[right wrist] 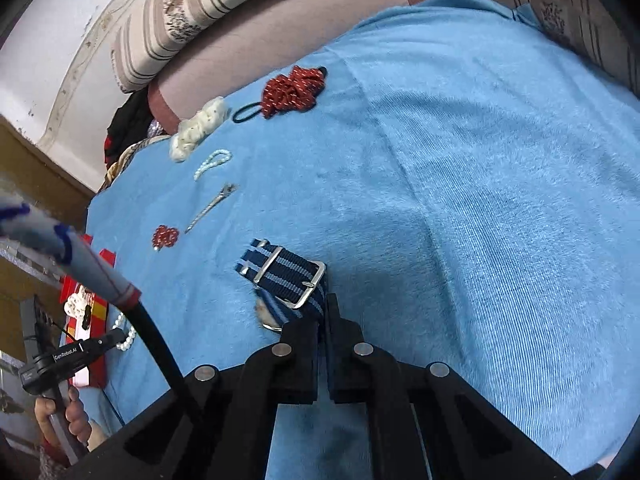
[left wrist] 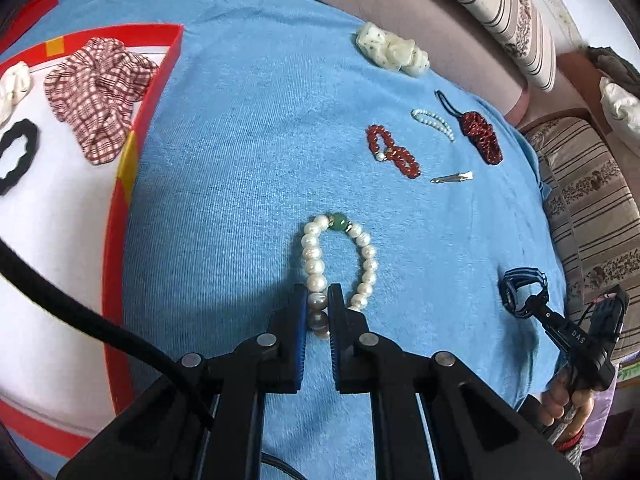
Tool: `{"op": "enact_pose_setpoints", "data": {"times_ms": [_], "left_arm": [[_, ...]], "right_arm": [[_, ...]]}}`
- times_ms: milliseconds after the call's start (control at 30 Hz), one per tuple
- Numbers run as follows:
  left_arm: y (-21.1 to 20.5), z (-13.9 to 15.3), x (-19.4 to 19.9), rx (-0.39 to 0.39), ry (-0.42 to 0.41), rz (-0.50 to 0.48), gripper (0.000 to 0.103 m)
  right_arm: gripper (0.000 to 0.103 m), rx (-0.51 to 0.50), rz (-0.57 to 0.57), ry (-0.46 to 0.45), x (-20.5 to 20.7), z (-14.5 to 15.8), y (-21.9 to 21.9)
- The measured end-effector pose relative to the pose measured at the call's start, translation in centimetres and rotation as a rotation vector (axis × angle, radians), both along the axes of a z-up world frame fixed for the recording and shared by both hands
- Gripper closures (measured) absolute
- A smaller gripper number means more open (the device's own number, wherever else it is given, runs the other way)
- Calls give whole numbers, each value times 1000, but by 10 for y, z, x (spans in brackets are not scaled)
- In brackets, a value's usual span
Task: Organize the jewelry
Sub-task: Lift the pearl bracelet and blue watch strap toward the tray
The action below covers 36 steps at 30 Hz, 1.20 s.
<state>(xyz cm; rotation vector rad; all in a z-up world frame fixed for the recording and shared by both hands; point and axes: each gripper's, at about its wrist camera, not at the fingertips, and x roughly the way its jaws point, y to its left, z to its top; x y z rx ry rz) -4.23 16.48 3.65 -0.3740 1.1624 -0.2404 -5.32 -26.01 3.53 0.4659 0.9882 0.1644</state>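
Observation:
My left gripper is shut on the near beads of a white pearl bracelet with a green bead, lying on the blue cloth. My right gripper is shut on a navy striped watch strap with a silver buckle; it also shows in the left wrist view. Loose on the cloth lie a red bead bracelet, a small pearl strand, a red beaded hair tie, a silver hair clip and a cream scrunchie.
A red-rimmed white tray at the left holds a checked scrunchie, a black scrunchie and a white one. Striped cushions and a sofa border the cloth at the back and right.

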Motion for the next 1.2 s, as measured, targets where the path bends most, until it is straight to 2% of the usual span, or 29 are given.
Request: {"op": "enact_pose_setpoints", "data": {"times_ms": [133, 300, 433, 633, 767, 933, 1100, 1200], "left_arm": [[-8, 27, -15, 61, -92, -4, 94], [3, 63, -36, 57, -179, 19, 94], [27, 86, -54, 52, -225, 62, 94], [79, 103, -75, 79, -246, 149, 94], [115, 98, -80, 99, -226, 210, 94], [152, 81, -80, 76, -184, 263, 94], [170, 65, -76, 18, -168, 279, 94], [183, 52, -71, 38, -153, 311, 94]], "right_arm": [[100, -51, 28, -48, -5, 18, 14], [100, -81, 83, -89, -11, 32, 36], [100, -106, 146, -116, -14, 39, 60], [101, -118, 266, -163, -16, 56, 111], [101, -122, 355, -197, -17, 70, 152], [101, -110, 463, -225, -14, 84, 206], [101, -102, 552, -238, -10, 93, 259], [101, -103, 603, -237, -8, 94, 291]]}}
